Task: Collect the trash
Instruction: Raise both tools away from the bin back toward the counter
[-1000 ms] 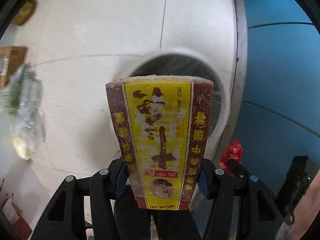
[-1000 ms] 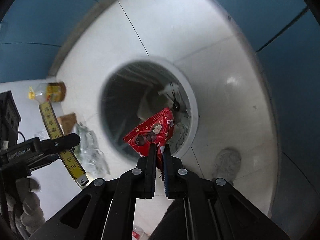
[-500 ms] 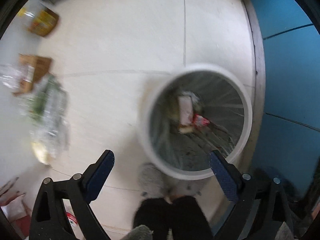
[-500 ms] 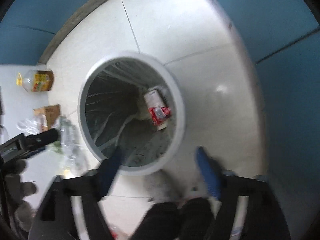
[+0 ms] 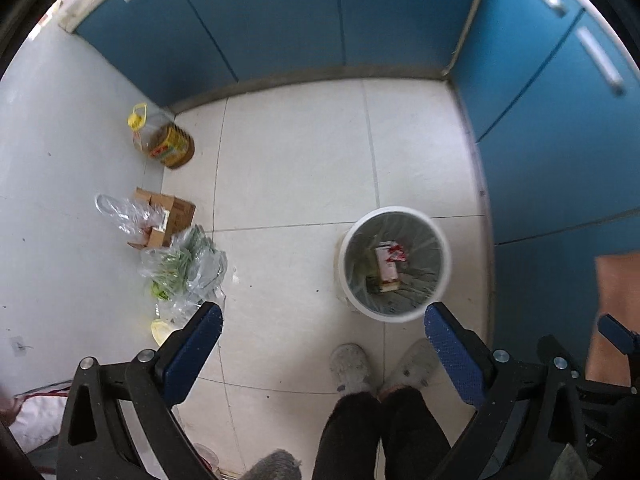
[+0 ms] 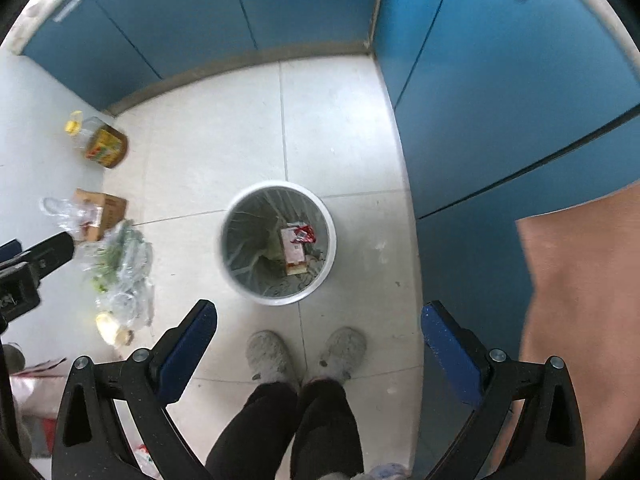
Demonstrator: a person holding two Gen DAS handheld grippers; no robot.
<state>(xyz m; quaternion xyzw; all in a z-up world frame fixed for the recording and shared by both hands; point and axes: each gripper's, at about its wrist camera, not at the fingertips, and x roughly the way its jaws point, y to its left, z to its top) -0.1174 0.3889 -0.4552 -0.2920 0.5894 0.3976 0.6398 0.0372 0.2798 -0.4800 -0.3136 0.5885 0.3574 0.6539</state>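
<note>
Left wrist view, left to right: oil bottle (image 5: 166, 142) upper left against the wall, cardboard box (image 5: 168, 216) below it, then a clear plastic bag with greens (image 5: 184, 266) touching the box's lower edge, lying on the floor tiles (image 5: 296, 168). White trash bin (image 5: 348, 280) sat right of centre, near the blue cabinets (image 5: 540, 168). A carton (image 5: 387, 266) and a red wrapper (image 5: 398, 254) lay inside the bin, carton's long axis running roughly top to bottom of the frame.

Left gripper (image 5: 322, 346) was held high, fingers spread wide, nothing between them. Right gripper (image 6: 318, 342) likewise: fingers wide apart, empty, bin (image 6: 328, 240) just above centre in its view, person's slippers (image 6: 268, 354) directly below.

Key relation, as I read it: any remaining trash looked like the bag with greens and the box, both in the left half of each frame. The bag lay just up-left of the left gripper's left finger (image 5: 192, 354), its long axis running diagonally from lower left to upper right. The left gripper was clearly the nearer one; in the right view the bag (image 6: 120, 268) sat far left, past the left gripper's body. Whether the bottle or box count as trash, couldn't tell.
</note>
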